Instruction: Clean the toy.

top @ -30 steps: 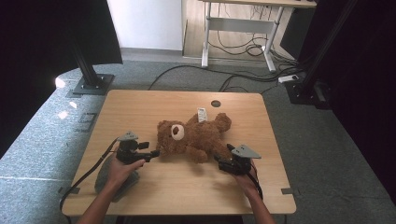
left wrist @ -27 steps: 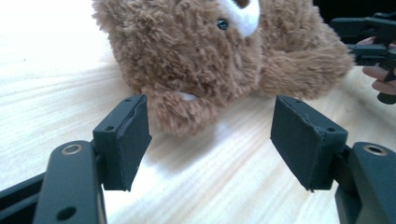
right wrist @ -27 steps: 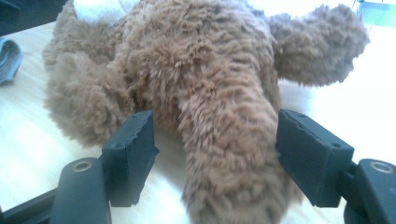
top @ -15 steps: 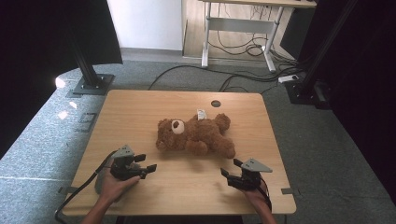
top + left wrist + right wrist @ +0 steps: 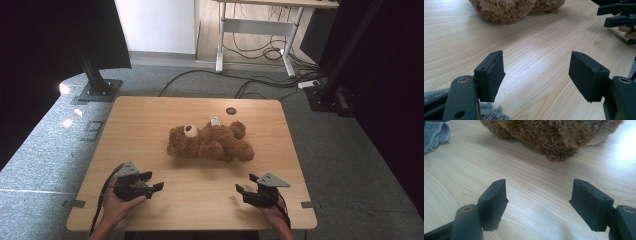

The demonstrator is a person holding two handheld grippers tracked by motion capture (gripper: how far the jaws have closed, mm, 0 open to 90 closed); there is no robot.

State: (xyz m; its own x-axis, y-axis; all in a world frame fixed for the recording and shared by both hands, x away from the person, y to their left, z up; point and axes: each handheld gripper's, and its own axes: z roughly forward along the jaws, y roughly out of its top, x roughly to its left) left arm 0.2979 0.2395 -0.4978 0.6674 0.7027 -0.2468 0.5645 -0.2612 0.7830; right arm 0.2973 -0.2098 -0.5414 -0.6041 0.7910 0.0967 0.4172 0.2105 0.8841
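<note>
The teddy bear [image 5: 210, 142] is seen lying mid-table [image 5: 150, 115], untouched, while the left gripper [image 5: 152, 181] and right gripper [image 5: 245, 184] are held wide and empty near the front edge.

Teddy bear [image 5: 210, 141]: brown plush, shaggy matt pile; paler, smoother muzzle patch; small white cloth tag at its far side. Table [image 5: 150, 115]: light wood-grain top, smooth with a soft satin sheen. Left gripper [image 5: 152, 181] and right gripper [image 5: 245, 184]: matt black plastic jaws with slightly rough, ragged-edged pads and metal-ringed screw holes; grey flat plate on top of each. Floor [image 5: 45, 160]: grey carpet, coarse and matt. Grey ribbed knit cloth [image 5: 435, 132] at the far left in the right gripper view.
</note>
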